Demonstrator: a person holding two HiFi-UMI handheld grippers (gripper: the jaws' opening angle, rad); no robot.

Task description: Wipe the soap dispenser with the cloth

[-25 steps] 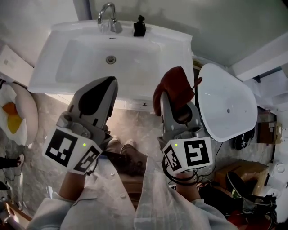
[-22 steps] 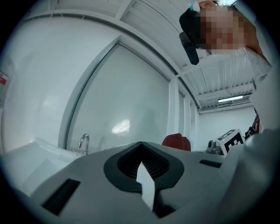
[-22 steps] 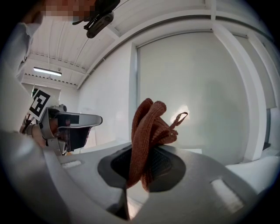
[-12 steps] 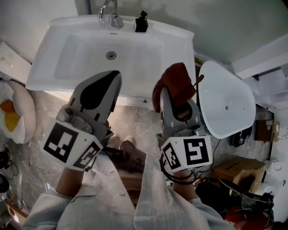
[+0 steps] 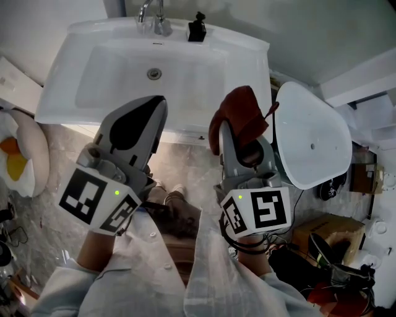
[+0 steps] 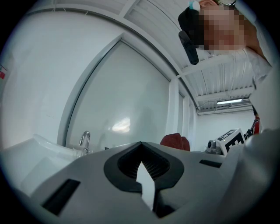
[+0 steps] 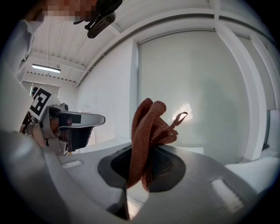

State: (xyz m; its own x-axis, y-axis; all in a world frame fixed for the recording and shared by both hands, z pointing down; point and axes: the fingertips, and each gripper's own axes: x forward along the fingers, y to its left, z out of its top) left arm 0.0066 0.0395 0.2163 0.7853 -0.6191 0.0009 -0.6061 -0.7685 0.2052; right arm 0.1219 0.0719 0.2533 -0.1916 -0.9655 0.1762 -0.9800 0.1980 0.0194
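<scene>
A small black soap dispenser (image 5: 197, 29) stands on the back rim of the white sink (image 5: 62, 105), right of the chrome faucet (image 5: 153, 17). My right gripper (image 5: 230, 127) is held over the sink's front right corner, shut on a bunched red-brown cloth (image 5: 238, 114) that sticks up between its jaws (image 7: 146, 127). My left gripper (image 5: 158, 102) hovers over the sink's front edge, shut with nothing in it (image 6: 141, 151). Both grippers are well short of the dispenser. In the left gripper view the cloth (image 6: 175, 141) and the faucet (image 6: 84, 139) show beyond the jaws.
A white oval basin-like piece (image 5: 312, 142) lies to the right of the sink, close to my right gripper. An egg-shaped cushion (image 5: 15, 158) sits at the left. Boxes and cables (image 5: 322, 247) clutter the floor at the lower right. A wall rises behind the sink.
The view has shifted a little, so the sink sits slightly higher in the frame. Both grippers hold nearly the same place, and the cloth stays in the right one.
</scene>
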